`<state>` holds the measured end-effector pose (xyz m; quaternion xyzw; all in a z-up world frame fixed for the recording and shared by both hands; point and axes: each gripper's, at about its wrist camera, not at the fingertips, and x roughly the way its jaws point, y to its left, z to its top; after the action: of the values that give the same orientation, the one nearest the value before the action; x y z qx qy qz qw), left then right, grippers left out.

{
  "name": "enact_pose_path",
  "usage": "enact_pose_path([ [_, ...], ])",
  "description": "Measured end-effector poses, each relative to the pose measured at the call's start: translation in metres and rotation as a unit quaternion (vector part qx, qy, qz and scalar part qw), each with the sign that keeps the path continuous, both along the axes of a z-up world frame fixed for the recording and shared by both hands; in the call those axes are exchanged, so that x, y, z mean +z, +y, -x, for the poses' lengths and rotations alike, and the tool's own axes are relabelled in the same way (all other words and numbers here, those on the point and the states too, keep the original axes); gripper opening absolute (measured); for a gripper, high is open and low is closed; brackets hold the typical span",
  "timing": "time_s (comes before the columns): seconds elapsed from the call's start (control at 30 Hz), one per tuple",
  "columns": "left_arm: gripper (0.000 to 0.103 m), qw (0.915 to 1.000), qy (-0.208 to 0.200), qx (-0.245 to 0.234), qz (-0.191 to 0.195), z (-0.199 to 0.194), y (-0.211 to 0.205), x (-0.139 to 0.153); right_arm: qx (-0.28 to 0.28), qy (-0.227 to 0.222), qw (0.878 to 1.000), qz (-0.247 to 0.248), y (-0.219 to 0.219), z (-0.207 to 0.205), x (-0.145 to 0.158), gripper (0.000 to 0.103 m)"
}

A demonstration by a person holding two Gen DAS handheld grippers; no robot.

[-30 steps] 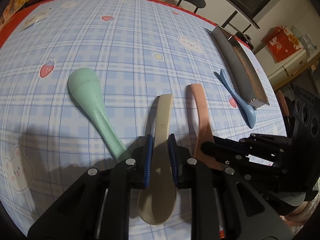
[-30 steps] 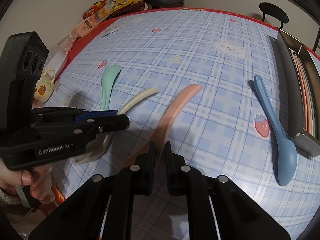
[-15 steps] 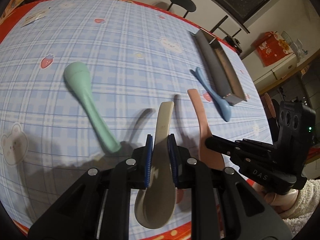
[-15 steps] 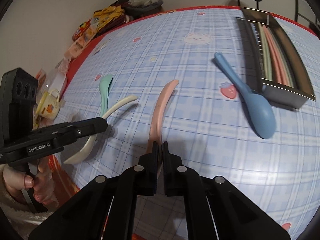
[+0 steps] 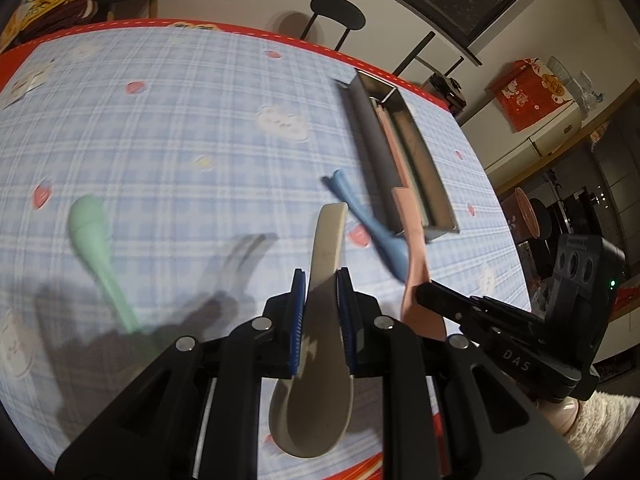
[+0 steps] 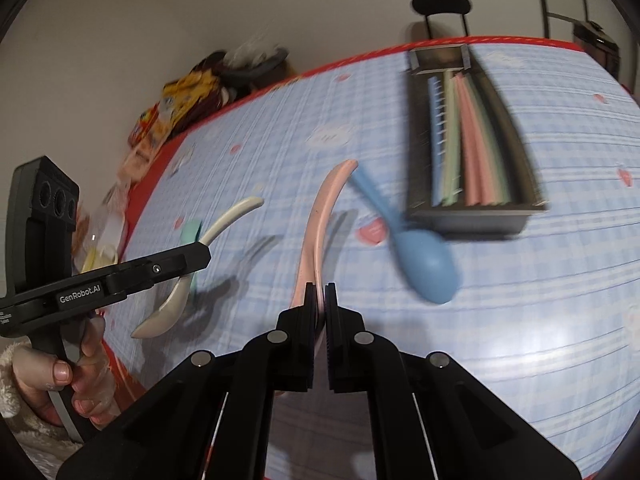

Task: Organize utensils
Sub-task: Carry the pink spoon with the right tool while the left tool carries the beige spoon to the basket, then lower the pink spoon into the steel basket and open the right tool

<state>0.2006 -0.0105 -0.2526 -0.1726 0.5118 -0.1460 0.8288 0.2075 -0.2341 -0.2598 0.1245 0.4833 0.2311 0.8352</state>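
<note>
My left gripper (image 5: 322, 280) is shut on a cream spoon (image 5: 326, 240) and holds it above the blue checked tablecloth; the spoon also shows in the right wrist view (image 6: 224, 224). My right gripper (image 6: 320, 290) is shut on a pink spoon (image 6: 320, 220), also lifted; it shows in the left wrist view (image 5: 414, 248). A blue spoon (image 6: 420, 256) lies on the cloth beside the near end of a grey metal tray (image 6: 520, 160) that holds several coloured utensils. A green spoon (image 5: 96, 248) lies on the cloth at the left.
The red table edge (image 5: 360, 468) runs close under both grippers. Snack packets (image 6: 180, 108) lie at the far left corner. A black stool (image 5: 336, 12) stands beyond the far edge. The left gripper's body (image 6: 80, 280) is at my right gripper's left.
Both grippers have risen off the cloth with their spoons and moved toward the metal tray. The blue and green spoons have stayed where they lay.
</note>
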Motion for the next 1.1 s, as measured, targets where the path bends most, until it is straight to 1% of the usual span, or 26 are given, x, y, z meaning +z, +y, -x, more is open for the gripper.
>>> enact_pose_path([
  [0.17,0.019,0.9998,-0.002,-0.015,0.009,-0.03,-0.036,0.007,-0.022,-0.014,1.0,0.017,-0.038,-0.027,0.003,0.005],
  [0.3,0.019,0.9995,-0.006,-0.022,0.02,-0.058,-0.068,0.013,-0.029,-0.027,0.999,0.028,-0.061,-0.049,0.007,0.005],
  [0.4,0.019,0.9993,-0.007,-0.015,0.032,-0.079,-0.084,0.015,-0.031,-0.033,0.998,0.033,-0.072,-0.065,0.009,0.005],
  [0.47,0.019,0.9988,-0.004,-0.003,0.048,-0.095,-0.095,0.014,-0.034,-0.031,0.998,0.033,-0.076,-0.074,0.007,0.005],
  [0.6,0.019,0.9966,0.01,0.026,0.078,-0.123,-0.106,0.009,-0.037,-0.028,0.998,0.036,-0.076,-0.095,0.001,0.005],
  [0.67,0.019,0.9957,0.015,0.036,0.084,-0.135,-0.11,0.007,-0.036,-0.028,0.998,0.038,-0.074,-0.103,-0.002,0.005],
  [0.93,0.019,0.9943,0.031,0.06,0.082,-0.161,-0.113,-0.005,-0.027,-0.015,0.998,0.05,-0.064,-0.121,-0.014,0.005],
  [1.03,0.02,0.9946,0.034,0.061,0.077,-0.165,-0.116,-0.01,-0.036,-0.01,0.998,0.058,-0.065,-0.121,-0.017,0.006],
  [1.1,0.019,0.9949,0.035,0.059,0.074,-0.165,-0.118,-0.013,-0.049,-0.021,0.998,0.044,-0.07,-0.12,-0.013,0.007],
])
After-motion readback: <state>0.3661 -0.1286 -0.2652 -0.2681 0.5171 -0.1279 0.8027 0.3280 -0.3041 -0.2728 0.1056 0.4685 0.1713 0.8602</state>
